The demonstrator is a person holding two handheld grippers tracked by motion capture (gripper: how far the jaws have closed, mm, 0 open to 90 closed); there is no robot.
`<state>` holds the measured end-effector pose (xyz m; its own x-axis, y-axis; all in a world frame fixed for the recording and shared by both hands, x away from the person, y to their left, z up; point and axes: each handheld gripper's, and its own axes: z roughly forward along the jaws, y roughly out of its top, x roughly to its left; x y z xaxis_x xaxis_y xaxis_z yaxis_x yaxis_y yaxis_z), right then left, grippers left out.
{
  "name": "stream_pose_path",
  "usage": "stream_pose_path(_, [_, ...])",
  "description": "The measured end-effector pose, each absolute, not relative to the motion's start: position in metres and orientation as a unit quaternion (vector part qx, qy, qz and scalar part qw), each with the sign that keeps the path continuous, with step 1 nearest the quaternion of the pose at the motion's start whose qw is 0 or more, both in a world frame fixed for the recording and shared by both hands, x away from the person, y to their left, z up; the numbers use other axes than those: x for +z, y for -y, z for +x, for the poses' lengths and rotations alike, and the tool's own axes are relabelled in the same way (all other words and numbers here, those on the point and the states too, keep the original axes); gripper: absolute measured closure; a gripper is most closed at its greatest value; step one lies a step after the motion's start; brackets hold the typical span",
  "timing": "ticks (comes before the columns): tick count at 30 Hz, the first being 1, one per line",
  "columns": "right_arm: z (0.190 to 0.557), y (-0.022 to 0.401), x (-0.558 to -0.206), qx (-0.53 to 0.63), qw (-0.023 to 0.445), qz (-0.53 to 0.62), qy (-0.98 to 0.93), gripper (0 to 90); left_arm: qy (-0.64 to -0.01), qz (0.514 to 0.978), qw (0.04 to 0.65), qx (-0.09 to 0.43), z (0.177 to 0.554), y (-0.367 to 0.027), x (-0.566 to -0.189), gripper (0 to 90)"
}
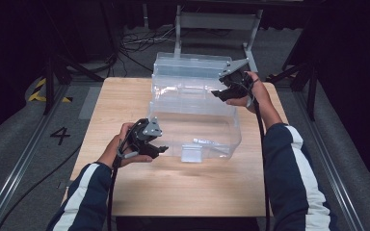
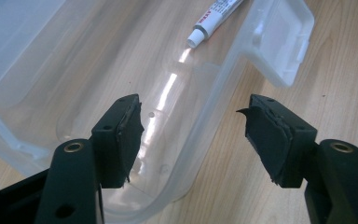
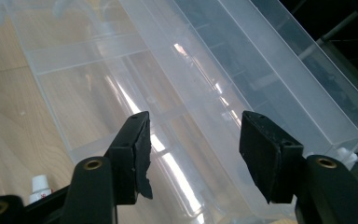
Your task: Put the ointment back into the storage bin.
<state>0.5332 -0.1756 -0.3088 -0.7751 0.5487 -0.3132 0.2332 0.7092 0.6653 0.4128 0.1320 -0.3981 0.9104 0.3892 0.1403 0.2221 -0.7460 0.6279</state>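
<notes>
A clear plastic storage box [image 1: 231,126] stands on the wooden table [image 1: 125,96], its lid [image 1: 192,65] swung open at the back. Inside it lies a small white tube [image 1: 204,141], seen cap-first in the left gripper view [image 2: 214,18]. My left gripper [image 1: 160,148] sits at the box's near left corner. Its jaws [image 2: 191,116] are open and straddle the box's rim wall [image 2: 214,107] without touching it. My right gripper [image 1: 218,94] hovers at the box's far right side, open [image 3: 193,135], over the rim where the lid [image 3: 279,84] joins. The tube's cap [image 3: 39,184] peeks beside its left jaw.
A latch flap [image 1: 191,153] hangs off the box's front wall, also the flap [image 2: 284,37] in the left gripper view. Bare table spreads in front of and left of the box. Cables and a metal frame [image 1: 217,21] lie on the floor beyond the table.
</notes>
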Motion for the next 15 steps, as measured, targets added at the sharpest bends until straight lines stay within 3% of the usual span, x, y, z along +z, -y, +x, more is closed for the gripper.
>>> stream_pose_path(10, [0.537, 0.167, -0.3, 0.283, 0.262, 0.216, -0.897, 44.7, -0.141, 0.944, 0.277, 0.107, 0.424, -0.118, -0.411, 45.6])
stream_pose_path(15, [0.548, 0.16, -0.305, 0.262, 0.25, 0.224, -0.905, 48.3, -0.109, 0.961, 0.238, 0.089, 0.426, -0.108, -0.417, 57.9])
